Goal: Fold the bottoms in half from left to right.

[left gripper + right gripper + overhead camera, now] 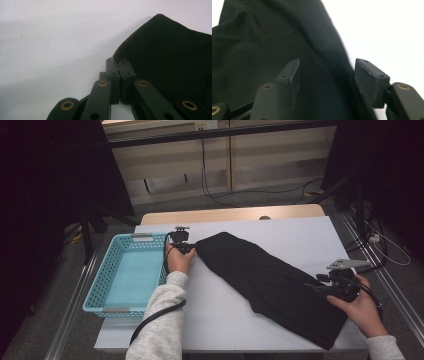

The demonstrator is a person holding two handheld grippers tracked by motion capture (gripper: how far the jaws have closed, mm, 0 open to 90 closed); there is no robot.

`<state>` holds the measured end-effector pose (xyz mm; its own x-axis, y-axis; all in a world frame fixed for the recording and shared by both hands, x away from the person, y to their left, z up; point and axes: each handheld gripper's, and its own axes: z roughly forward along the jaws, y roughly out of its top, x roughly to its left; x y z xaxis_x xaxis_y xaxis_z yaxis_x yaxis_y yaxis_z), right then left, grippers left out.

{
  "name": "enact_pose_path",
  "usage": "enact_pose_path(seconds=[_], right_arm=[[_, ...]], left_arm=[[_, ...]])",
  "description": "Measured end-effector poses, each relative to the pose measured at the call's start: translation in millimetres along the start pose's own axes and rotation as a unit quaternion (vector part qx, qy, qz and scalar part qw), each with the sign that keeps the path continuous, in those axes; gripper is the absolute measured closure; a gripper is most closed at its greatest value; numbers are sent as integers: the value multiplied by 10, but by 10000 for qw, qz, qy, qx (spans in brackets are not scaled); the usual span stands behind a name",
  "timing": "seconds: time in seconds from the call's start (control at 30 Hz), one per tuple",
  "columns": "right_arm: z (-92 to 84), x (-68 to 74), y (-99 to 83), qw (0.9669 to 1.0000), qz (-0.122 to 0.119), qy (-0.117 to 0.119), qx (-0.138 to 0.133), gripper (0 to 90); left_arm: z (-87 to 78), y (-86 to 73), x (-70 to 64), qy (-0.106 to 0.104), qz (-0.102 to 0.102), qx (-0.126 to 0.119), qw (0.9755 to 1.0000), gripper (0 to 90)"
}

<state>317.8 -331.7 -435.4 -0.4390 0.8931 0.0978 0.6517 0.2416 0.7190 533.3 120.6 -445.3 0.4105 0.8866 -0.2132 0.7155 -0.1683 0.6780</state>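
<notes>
**Black cloth pinched at one corner, basket close by**

A black cloth (272,282) lies slantwise across the white table (300,232), running from near the far left of the sheet down toward the near right edge. It is folded into a long band, with its near end reaching almost to the table's front edge.

The left gripper (187,248) sits at the cloth's far-left corner. In the left gripper view its jaws stand pressed together, and the cloth's edge (160,57) meets them right at the tips, so they are clamped on that corner. The hand (178,261) behind it rests on the table, with a grey sleeve (162,320) trailing back and a black cable along it.

The right gripper (320,287) is at the cloth's right side, near its lower end. In the right gripper view the jaws stand apart, with the cloth (274,50) lying under and between them; neither pad presses on it.

A blue basket (102,292) stands on the table's left part, just beside the left hand; its near rim is touching or almost touching the wrist. Nothing lies on the cloth between the two grippers. Beyond the table are a wooden board (225,215), cables on the floor (260,192), and dark stands at both sides.
</notes>
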Motion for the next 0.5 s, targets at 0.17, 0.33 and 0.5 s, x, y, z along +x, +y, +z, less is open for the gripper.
enact_pose_path(seconds=[0.17,0.33,0.5], right_arm=[[-105,-141,-33,9995,275,-140,-65,462],[-166,-237,-95,9985,493,-242,-45,536],[-164,-253,-134,9985,442,-286,131,543]], left_arm=[[-26,-9,-37,-21,193,8,9998,772],[-95,-60,-95,-147,211,-9,9997,536],[-183,-116,-144,-189,280,-52,9994,379]])
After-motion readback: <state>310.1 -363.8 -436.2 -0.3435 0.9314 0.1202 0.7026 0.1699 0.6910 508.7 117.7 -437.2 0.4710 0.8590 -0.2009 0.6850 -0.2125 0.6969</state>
